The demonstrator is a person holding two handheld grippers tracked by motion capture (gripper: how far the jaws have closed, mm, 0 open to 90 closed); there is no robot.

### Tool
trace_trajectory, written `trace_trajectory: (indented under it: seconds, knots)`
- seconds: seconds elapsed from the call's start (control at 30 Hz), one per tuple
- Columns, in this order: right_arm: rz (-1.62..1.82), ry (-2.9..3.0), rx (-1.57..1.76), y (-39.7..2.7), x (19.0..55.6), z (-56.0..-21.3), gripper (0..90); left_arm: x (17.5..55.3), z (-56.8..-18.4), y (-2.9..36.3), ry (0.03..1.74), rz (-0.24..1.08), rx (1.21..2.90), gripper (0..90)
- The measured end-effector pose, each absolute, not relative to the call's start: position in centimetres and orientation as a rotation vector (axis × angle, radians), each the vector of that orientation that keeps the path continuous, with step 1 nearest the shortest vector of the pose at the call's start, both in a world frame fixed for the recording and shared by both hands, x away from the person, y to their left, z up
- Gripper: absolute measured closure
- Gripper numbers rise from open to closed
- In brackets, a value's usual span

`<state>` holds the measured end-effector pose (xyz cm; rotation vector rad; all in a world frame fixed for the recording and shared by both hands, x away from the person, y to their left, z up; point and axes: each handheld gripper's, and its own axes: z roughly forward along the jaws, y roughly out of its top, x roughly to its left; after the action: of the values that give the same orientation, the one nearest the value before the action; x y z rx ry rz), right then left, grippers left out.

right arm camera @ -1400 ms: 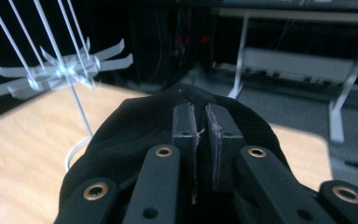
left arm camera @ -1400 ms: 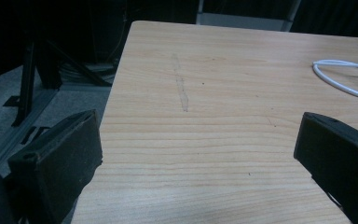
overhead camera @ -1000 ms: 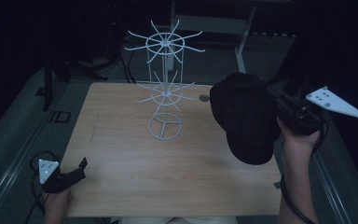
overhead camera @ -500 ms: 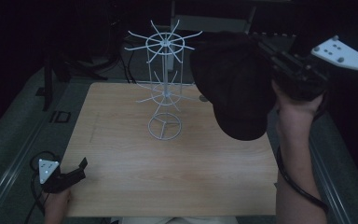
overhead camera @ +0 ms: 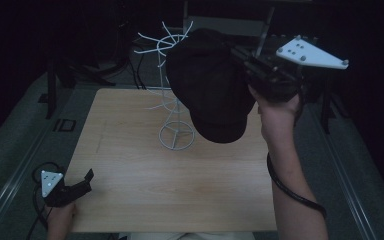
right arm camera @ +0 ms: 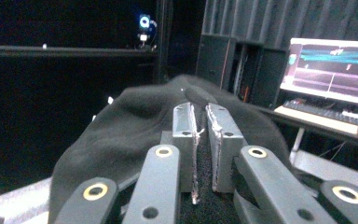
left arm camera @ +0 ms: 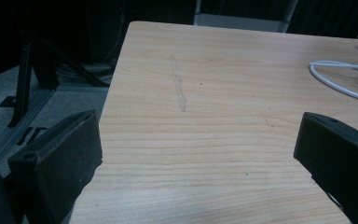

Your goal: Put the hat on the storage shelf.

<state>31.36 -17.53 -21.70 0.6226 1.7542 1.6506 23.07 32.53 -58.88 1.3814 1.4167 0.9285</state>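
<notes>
Two claws are mine: at lower left my left gripper (overhead camera: 82,181) rests spread and empty on the table (overhead camera: 145,165); right of the white wire rack (overhead camera: 172,107), upper centre, my right gripper (overhead camera: 240,57) pinches the black cap (overhead camera: 210,85) aloft.

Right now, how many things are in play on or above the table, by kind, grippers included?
Black flat cap: 1, clamped in the right gripper, held up beside the rack.
White wire hat rack: 1, standing on the wooden table.
Handheld grippers: 2, the left gripper open and low near the table's front corner.
Total: 4
</notes>
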Motion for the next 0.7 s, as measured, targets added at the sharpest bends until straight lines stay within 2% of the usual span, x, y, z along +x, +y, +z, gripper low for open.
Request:
trace_trajectory:
  seconds: [0.43, 0.7]
  knots:
    - [1.674, 1.882, 0.678, -18.3, 33.3, -28.2, 82.0, 23.1, -58.9, 32.5, 1.422, 0.929, 1.385, 1.4]
    - [1.653, 1.903, 0.667, -18.0, 33.6, -29.5, 80.9, 23.1, -58.9, 32.5, 1.42, 0.931, 1.386, 1.5]
